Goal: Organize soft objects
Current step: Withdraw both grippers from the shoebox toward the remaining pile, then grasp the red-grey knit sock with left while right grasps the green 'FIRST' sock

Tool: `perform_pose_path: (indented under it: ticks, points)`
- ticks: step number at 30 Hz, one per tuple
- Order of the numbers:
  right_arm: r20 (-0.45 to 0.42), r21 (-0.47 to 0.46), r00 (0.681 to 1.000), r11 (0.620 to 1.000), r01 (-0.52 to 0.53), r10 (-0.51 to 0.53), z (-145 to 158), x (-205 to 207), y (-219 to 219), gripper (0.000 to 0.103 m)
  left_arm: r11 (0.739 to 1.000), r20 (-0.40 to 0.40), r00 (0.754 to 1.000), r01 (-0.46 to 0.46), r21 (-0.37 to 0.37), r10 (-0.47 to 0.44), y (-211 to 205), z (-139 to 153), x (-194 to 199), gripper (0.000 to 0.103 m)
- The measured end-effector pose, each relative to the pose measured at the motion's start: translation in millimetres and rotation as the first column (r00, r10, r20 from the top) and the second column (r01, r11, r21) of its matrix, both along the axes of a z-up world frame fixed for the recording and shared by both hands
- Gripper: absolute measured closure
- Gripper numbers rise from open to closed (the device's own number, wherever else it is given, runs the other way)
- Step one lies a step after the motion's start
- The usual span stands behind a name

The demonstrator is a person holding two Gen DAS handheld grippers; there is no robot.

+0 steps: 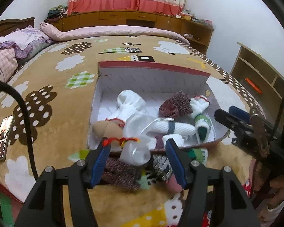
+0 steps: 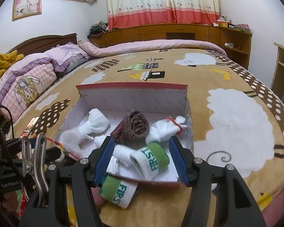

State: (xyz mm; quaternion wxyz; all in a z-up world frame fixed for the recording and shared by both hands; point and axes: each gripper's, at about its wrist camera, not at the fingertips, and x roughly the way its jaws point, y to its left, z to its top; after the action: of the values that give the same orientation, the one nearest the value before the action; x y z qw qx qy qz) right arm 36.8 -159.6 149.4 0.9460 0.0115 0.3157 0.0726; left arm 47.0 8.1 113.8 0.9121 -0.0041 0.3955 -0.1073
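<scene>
An open shoe box (image 1: 151,73) (image 2: 132,94) with a red rim lies on the bed and holds several rolled socks: white ones (image 1: 130,102) (image 2: 96,123), a maroon knit one (image 1: 177,104) (image 2: 132,125) and a green-cuffed one (image 1: 202,124) (image 2: 153,158). My left gripper (image 1: 138,151) is open over the box's near edge; a blurred white sock with a red tie (image 1: 136,149) sits between its fingers, apart from the pads. More socks (image 1: 121,174) lie on the bed below. My right gripper (image 2: 141,157) is open over the box's near right corner, above the green-cuffed sock. Another green-cuffed sock (image 2: 119,191) lies outside.
The bed has a tan patterned blanket (image 1: 66,71). A phone (image 1: 2,138) lies at the left. Pillows (image 2: 28,79) are at the head. Wooden cabinets (image 2: 170,32) line the far wall. A shelf (image 1: 255,75) stands at the right. The right gripper shows in the left wrist view (image 1: 236,121).
</scene>
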Motion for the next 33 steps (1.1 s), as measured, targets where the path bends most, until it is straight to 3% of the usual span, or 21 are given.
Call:
perform_pose_path:
  ticks: [17,33]
  points:
    - [-0.040,0.036,0.999,0.999,0.025,-0.024,-20,-41,-9,0.042,0.997,-0.064,0.995,-0.071,0.003,0.071,43,-30,-29,0.039]
    - [-0.105,0.063,0.994,0.998,0.011,-0.004,-49,-48,-4,0.042,0.998,-0.129,0.990,-0.056,-0.029,0.052,31,-65,1,0.039]
